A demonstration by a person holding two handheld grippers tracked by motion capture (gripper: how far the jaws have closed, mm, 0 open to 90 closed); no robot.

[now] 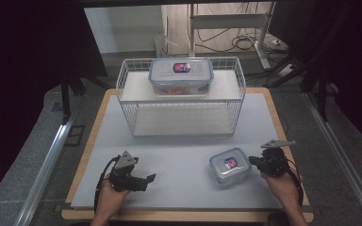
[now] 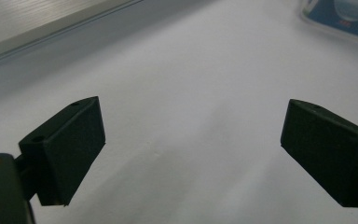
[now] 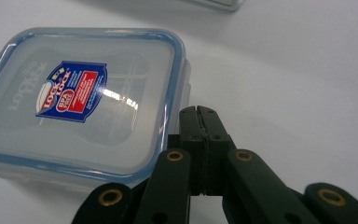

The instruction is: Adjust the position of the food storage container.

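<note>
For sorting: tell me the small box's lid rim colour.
Blue rim on a clear lid, clearest in the right gripper view.

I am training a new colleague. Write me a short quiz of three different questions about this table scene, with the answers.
1. True or false: the right claw is shut and holds nothing.
2. Where does the large container stand? A) on the top shelf of the wire rack B) on the table C) under the rack
3. Fill in: the jaws of the left claw stand ____.

Key
1. True; it is right beside the small container.
2. A
3. open, over bare table.
</note>
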